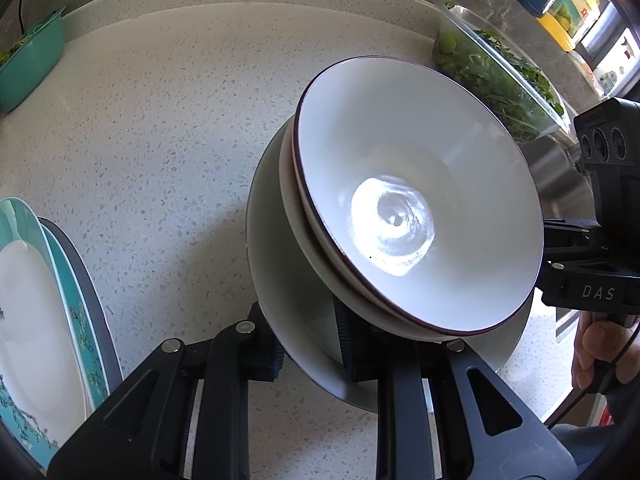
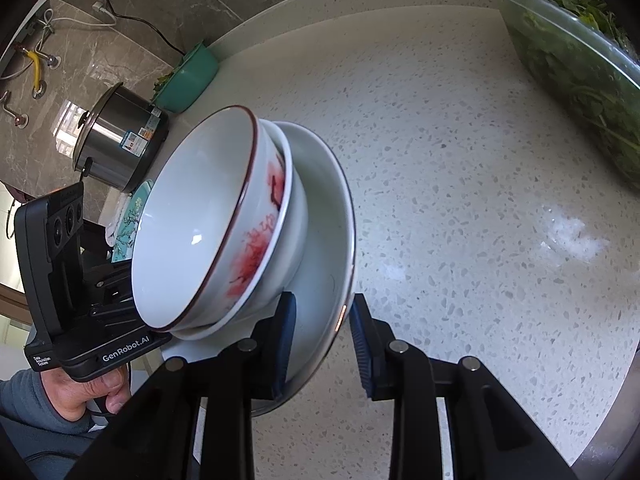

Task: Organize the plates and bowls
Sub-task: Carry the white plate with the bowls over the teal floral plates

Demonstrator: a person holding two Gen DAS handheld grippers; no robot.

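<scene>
A white bowl with red flowers (image 2: pixel 208 216) is nested in a plain white bowl (image 2: pixel 296 224), and both stand on a white plate (image 2: pixel 332 208). The same stack shows in the left wrist view: top bowl (image 1: pixel 420 184), plate (image 1: pixel 272 248). My left gripper (image 1: pixel 310 344) is shut on the plate's rim on one side. My right gripper (image 2: pixel 322 340) straddles the opposite rim; its right pad stands a little off the rim. The stack is held just above the speckled counter (image 1: pixel 160 120). A pile of teal-rimmed plates (image 1: pixel 36 312) lies at the left.
A clear tub of leafy greens (image 1: pixel 504 68) stands at the back right, also in the right wrist view (image 2: pixel 580 56). A teal basin (image 1: pixel 28 64) sits at the back left. A steel cooker pot (image 2: pixel 120 140) stands beside it.
</scene>
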